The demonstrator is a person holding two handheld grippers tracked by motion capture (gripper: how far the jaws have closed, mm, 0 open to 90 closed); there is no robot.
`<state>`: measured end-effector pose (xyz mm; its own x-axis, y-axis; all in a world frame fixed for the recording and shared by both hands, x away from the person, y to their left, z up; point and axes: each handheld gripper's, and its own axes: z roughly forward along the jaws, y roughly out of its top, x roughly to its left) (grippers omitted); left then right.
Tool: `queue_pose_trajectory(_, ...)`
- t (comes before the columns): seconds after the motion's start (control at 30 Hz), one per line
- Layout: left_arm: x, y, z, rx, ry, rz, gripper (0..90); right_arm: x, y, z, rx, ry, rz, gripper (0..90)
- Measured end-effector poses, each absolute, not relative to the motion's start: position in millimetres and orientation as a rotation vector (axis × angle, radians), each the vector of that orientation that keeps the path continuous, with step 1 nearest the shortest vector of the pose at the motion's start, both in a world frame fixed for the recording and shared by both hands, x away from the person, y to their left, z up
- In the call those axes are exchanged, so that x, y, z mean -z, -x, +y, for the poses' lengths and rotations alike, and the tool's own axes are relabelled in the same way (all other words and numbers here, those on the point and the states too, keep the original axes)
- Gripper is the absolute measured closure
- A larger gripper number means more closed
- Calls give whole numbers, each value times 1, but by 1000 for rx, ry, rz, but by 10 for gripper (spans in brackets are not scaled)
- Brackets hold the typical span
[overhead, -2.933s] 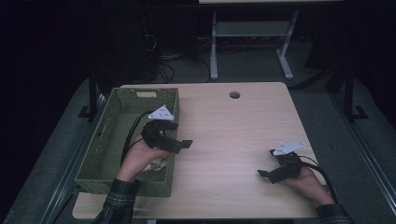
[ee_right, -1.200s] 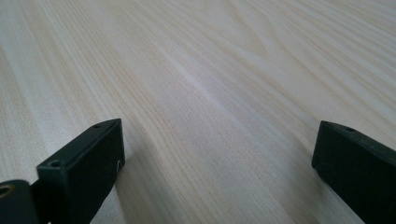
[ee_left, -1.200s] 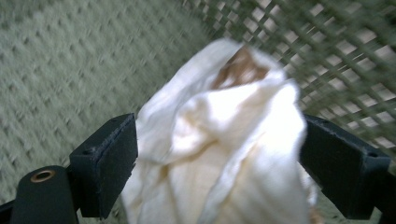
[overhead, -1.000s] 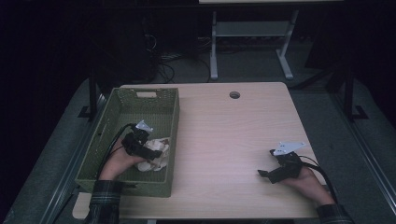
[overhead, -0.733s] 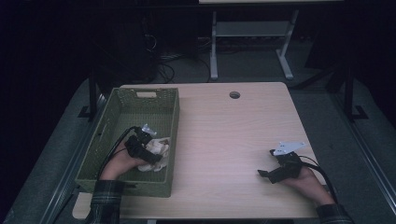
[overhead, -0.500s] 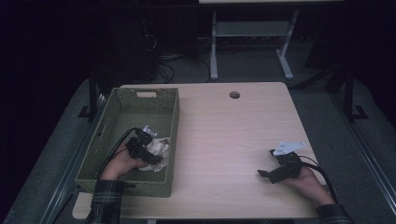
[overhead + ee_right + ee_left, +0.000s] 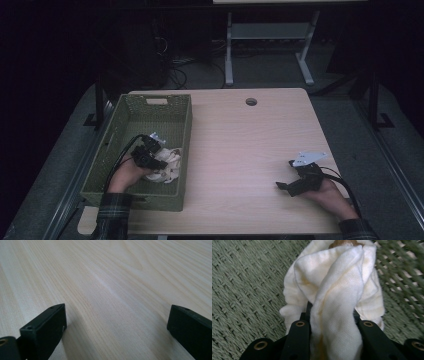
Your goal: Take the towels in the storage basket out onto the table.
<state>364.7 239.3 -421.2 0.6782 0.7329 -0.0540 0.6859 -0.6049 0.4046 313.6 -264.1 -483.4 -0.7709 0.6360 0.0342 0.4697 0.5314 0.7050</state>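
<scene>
Cloth (image 7: 337,305), white and bunched, sits pinched in the left gripper (image 7: 334,325) down in the near right corner of the green woven basket (image 7: 112,145). Those jaws have just been closing, and a thick fold now stands squeezed between them, the rest spilling out ahead and to both sides.

Here's the worry: only that one ridge is caught, so a lift could let loose fabric drag over the weave or snag on the basket wall right beside it, and the fold might slide free if the grip is shallow. A brownish thing peeks out at the far top of the bundle; I can't tell what it is, and it could tumble out on the way up.

From the high view, the left hand (image 7: 131,172) reaches in over the near rim, forearm low, gripper angled forward and down onto the cloth. The right gripper (image 7: 115,322) rests well apart on the bare worktop (image 7: 250,150), jaws spread wide with nothing between them, right hand (image 7: 327,192) lying flat near the front edge.
</scene>
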Motion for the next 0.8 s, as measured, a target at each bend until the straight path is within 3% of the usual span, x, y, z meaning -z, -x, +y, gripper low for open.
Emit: queue_pose_trajectory(0.8, 373, -352, 277, -185, -2106, 1041, 742, 483, -314, -264, -1070, -935, 2544, 19)
